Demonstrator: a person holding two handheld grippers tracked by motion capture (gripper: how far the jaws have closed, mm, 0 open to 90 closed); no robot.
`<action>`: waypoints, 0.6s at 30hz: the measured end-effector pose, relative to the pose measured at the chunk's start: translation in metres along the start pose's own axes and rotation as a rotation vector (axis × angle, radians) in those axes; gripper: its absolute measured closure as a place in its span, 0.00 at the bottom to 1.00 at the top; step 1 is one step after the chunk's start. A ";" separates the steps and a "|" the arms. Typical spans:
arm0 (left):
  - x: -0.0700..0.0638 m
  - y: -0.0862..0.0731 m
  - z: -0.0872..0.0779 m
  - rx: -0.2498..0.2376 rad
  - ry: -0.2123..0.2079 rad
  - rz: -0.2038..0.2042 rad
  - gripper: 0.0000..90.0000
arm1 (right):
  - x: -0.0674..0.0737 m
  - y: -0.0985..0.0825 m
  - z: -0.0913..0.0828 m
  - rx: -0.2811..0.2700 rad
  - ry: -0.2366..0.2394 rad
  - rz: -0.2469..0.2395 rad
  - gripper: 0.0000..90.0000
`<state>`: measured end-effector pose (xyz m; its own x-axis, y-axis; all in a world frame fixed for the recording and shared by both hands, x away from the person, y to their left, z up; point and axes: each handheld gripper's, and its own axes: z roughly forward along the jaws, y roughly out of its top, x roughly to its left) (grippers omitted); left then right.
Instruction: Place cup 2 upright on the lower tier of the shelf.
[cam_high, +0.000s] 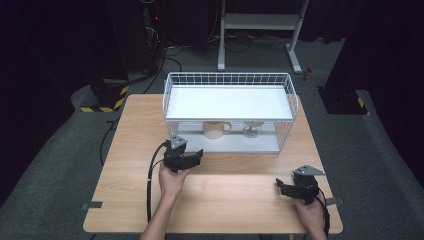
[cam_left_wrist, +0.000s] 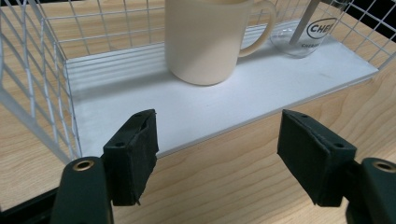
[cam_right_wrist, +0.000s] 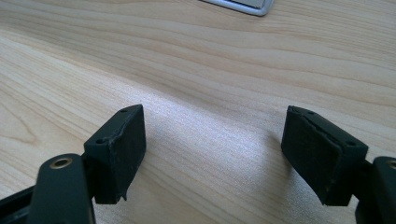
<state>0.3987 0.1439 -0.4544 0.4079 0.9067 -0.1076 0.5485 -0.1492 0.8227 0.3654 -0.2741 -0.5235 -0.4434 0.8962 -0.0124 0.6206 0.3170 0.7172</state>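
Observation:
A white wire rack (cam_high: 228, 102) with two shelves stands at the back of the wooden table (cam_high: 225, 200). On its lower shelf (cam_left_wrist: 210, 109) sit a cream mug (cam_high: 215, 129) (cam_left_wrist: 205, 42) and, to its right, a clear glass (cam_high: 252, 130) (cam_left_wrist: 310, 32) with printed letters. My left gripper (cam_high: 196, 156) (cam_left_wrist: 217, 149) is just in front of the lower shelf's edge, aimed toward the mug, open, with nothing between its pads. My right gripper (cam_high: 281, 186) (cam_right_wrist: 212, 149) hovers low over bare wood near the front right, open and holding nothing.
Grey carpet surrounds the table. A white metal stand (cam_high: 260, 22) is behind the rack, a yellow-and-black striped base (cam_high: 102, 102) lies at the far left, and cables trail on the floor. The rack's wire walls close its sides and back.

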 end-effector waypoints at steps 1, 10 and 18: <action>0.000 -0.001 -0.001 0.000 -0.002 -0.008 0.32 | 0.000 0.000 0.000 0.000 -0.001 0.000 0.24; 0.007 -0.008 -0.013 -0.015 0.006 -0.030 0.29 | 0.000 0.000 0.000 0.000 -0.001 -0.001 0.24; 0.008 -0.012 -0.022 -0.024 0.008 -0.030 0.26 | 0.000 0.000 0.000 -0.001 0.000 -0.003 0.24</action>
<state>0.3794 0.1619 -0.4529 0.3854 0.9139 -0.1278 0.5425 -0.1123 0.8325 0.3654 -0.2741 -0.5235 -0.4451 0.8954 -0.0148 0.6186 0.3194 0.7179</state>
